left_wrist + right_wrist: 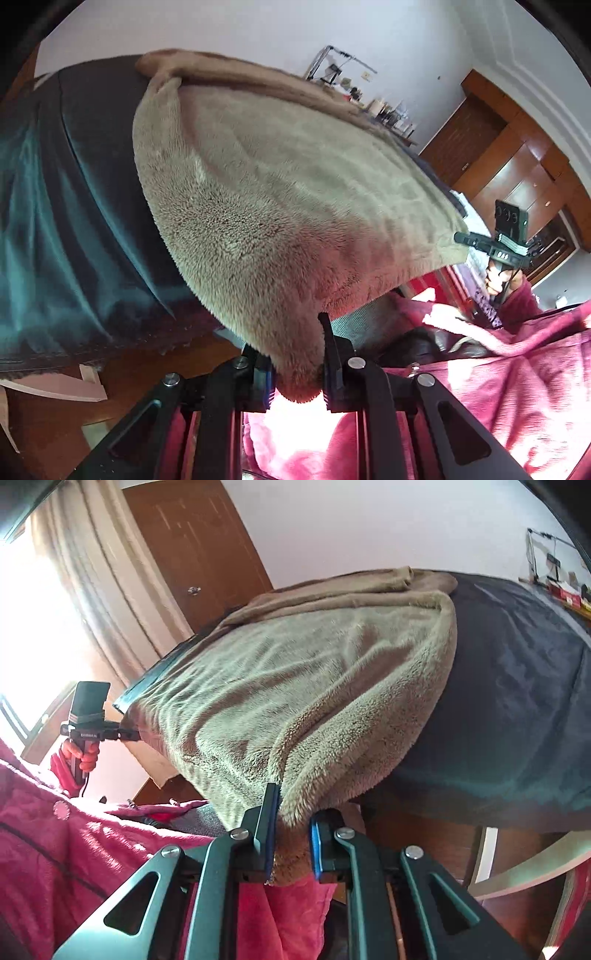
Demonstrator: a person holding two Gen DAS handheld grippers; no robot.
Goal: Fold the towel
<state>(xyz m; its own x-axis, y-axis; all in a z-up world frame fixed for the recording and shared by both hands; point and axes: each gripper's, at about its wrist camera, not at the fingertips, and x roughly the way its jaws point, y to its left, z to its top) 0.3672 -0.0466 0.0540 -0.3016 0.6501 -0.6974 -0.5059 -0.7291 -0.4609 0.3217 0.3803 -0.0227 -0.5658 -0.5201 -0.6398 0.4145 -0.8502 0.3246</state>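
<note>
Towel [280, 206] corners pinched; left gripper [295, 373] and right gripper [291, 845] both tilted, level with the table edge [517, 882].

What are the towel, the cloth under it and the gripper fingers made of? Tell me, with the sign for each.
Towel: likely plush microfibre or fleece, matte; short fuzzy beige pile.
Dark cloth on the table: smooth woven fabric, maybe satin; faint sheen, soft creases.
Left gripper and right gripper, both shut on the towel: rigid black plastic or metal, silver bolts; blue pad, possibly rubber.
</note>
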